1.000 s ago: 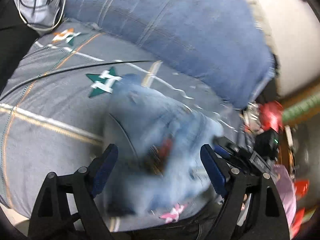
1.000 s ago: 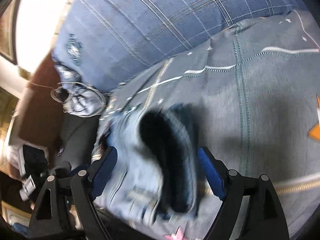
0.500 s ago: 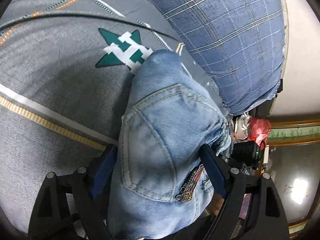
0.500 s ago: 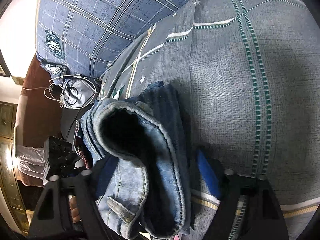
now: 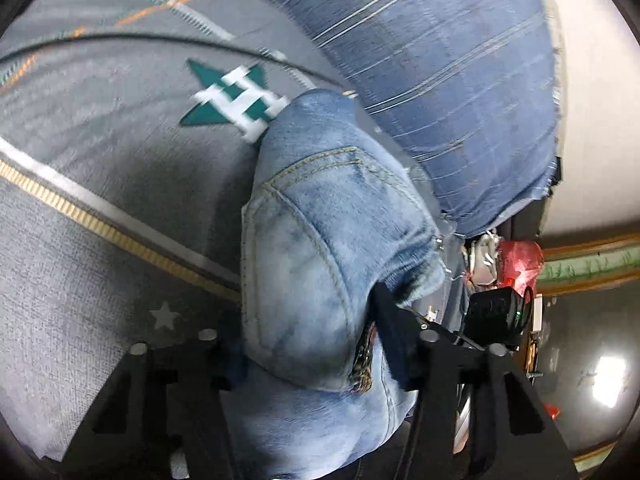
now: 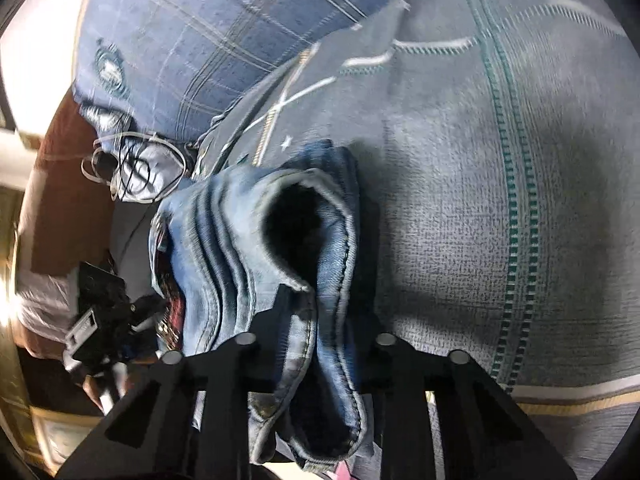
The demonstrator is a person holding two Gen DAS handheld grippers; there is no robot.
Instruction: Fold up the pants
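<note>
Both claws, left claw [image 5: 308,344] and right claw [image 6: 312,336], just clamped onto the jeans [image 5: 320,248] bundle between their fingers, so it's basically folded.

Folded light-blue jeans [image 5: 320,248], pocket up

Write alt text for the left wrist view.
The left hand-held gripper is shut on a folded bundle of light blue jeans, back pocket facing up, on a grey patterned bedsheet. A blue plaid pillow lies behind, and the other hand-held gripper shows at right.
</note>
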